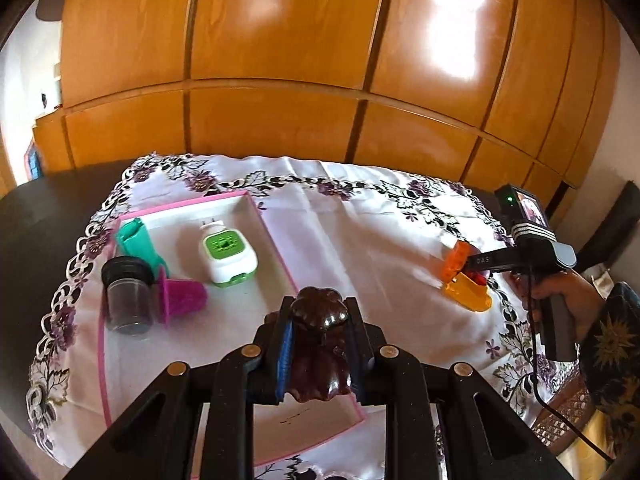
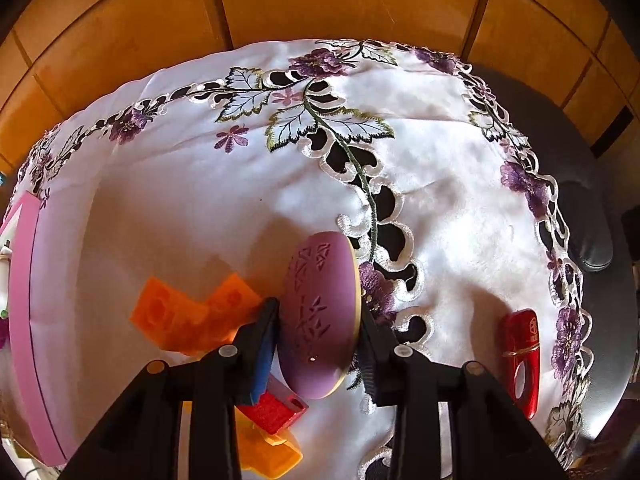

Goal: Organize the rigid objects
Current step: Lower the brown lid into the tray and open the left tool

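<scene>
Clamped between the fingers of the left gripper [image 1: 320, 344] is a dark brown carved figure [image 1: 320, 340], held above the near end of the pink tray [image 1: 102, 360]. Inside this tray already lie a green-and-white plug device [image 1: 227, 254], a teal piece [image 1: 138, 244], a magenta cup [image 1: 182, 300] on its side and a dark jar [image 1: 128, 296]. Further right, the right gripper [image 2: 320, 336] grips a lilac oval disc [image 2: 318, 320] by its edge, close over the embroidered tablecloth [image 2: 200, 184]. Orange blocks [image 2: 192, 320], a red block [image 2: 276, 412], a yellow piece [image 2: 268, 452] and a red oblong case [image 2: 522, 356] lie outside the tray, so I judge the sorting about half done.
</scene>
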### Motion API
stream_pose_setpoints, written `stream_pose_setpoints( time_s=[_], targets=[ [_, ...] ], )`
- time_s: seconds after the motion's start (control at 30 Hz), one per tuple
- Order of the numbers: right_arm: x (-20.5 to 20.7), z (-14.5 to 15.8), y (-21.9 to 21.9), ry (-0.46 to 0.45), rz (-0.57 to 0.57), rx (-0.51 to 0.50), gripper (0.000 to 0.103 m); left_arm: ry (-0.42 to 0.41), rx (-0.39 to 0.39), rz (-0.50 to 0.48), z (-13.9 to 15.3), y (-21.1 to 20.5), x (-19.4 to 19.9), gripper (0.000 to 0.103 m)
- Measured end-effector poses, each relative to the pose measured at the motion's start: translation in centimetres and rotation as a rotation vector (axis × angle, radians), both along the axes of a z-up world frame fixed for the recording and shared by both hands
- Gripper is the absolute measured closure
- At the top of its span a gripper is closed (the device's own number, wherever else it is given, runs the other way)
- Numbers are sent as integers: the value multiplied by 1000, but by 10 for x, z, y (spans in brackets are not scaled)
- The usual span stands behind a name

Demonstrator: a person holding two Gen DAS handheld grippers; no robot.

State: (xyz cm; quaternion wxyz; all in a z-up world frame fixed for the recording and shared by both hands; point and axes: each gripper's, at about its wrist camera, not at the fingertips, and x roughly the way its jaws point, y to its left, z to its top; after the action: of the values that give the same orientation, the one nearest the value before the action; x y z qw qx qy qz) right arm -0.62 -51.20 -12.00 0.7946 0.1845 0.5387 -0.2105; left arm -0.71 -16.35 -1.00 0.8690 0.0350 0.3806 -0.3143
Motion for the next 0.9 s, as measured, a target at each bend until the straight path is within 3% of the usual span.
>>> stream_pose_setpoints(
  time_s=[0.17,0.43,0.7,0.9],
  targets=[
    [-3,1,-2,2,10,-7,67,6,-9,25,2,15,4,80],
    [-4,2,0,5,22,-22,67,82,-76,145,1,80,27,80],
    [-3,3,0,7,26,-25,67,165,-21,228,-34,108,39,80],
    [-3,3,0,7,29,-27,67,117,65,259,-50,100,59,83]
  ],
)
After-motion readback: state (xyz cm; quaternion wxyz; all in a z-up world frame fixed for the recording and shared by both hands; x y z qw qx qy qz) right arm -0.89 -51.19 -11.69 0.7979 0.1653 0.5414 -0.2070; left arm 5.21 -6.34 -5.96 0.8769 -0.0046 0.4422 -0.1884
